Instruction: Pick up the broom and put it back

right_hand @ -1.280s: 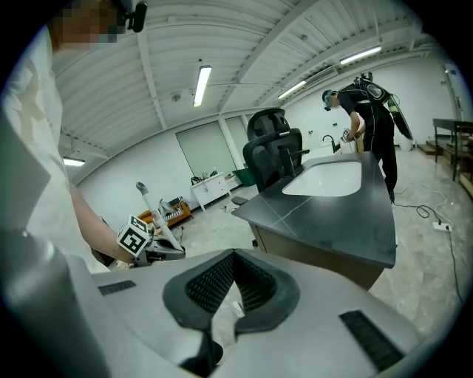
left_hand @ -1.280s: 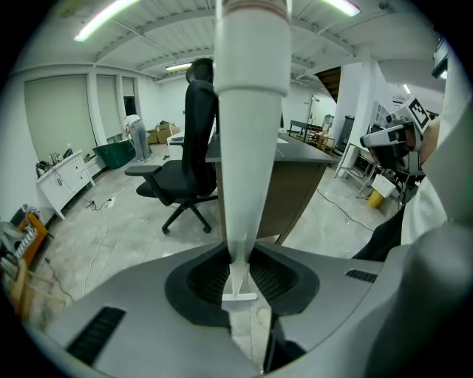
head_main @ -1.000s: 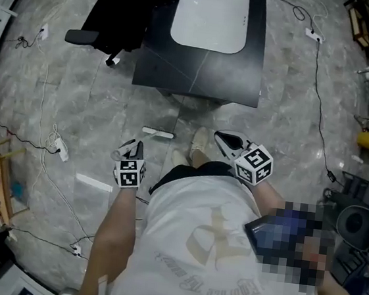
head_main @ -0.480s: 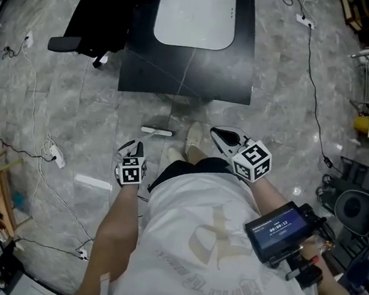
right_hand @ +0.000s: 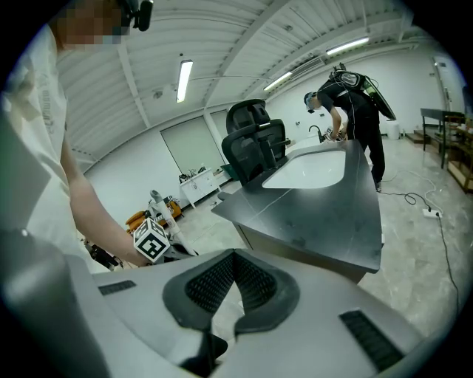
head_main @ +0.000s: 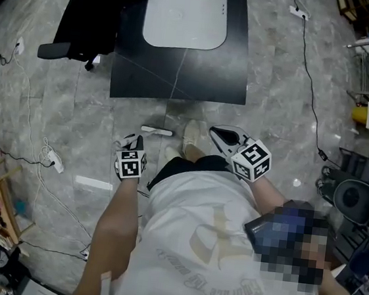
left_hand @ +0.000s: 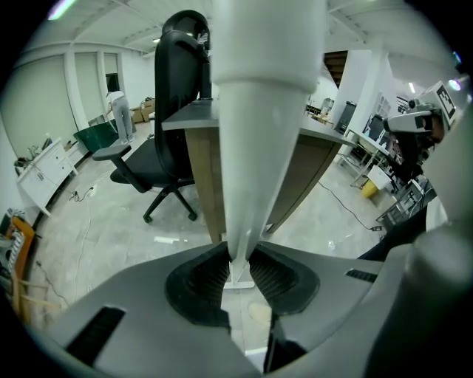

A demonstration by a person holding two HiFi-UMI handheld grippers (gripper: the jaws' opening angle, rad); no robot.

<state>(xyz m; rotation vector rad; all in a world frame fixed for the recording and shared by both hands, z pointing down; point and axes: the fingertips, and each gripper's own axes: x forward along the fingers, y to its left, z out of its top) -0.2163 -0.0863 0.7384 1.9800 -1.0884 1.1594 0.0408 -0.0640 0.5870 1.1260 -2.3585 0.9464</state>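
The broom has a white handle (left_hand: 262, 111) that rises thick and tapered from between the ribbed pads of my left gripper (left_hand: 238, 269), which is shut on it. In the head view the left gripper (head_main: 131, 152) hangs over the grey floor beside the person's left leg, and the broom's white foot (head_main: 156, 131) lies on the floor just ahead of it. My right gripper (head_main: 228, 140) is to the right, pointing at the black table (head_main: 179, 77); its pads (right_hand: 214, 284) meet at the tips with nothing between them. The right gripper view shows the broom handle (right_hand: 164, 214) beside the left marker cube.
A black office chair (head_main: 72, 31) stands left of the table, which carries a white oval tray (head_main: 187, 11). Cables and a power strip (head_main: 54, 158) trail over the floor at the left. A white strip (head_main: 93, 183) lies nearby. Another person (right_hand: 355, 111) bends over the table's far end.
The view has slid so the table and chair sit further left. My left gripper, still shut on the broom, has edged toward the table; the right one has shifted slightly.
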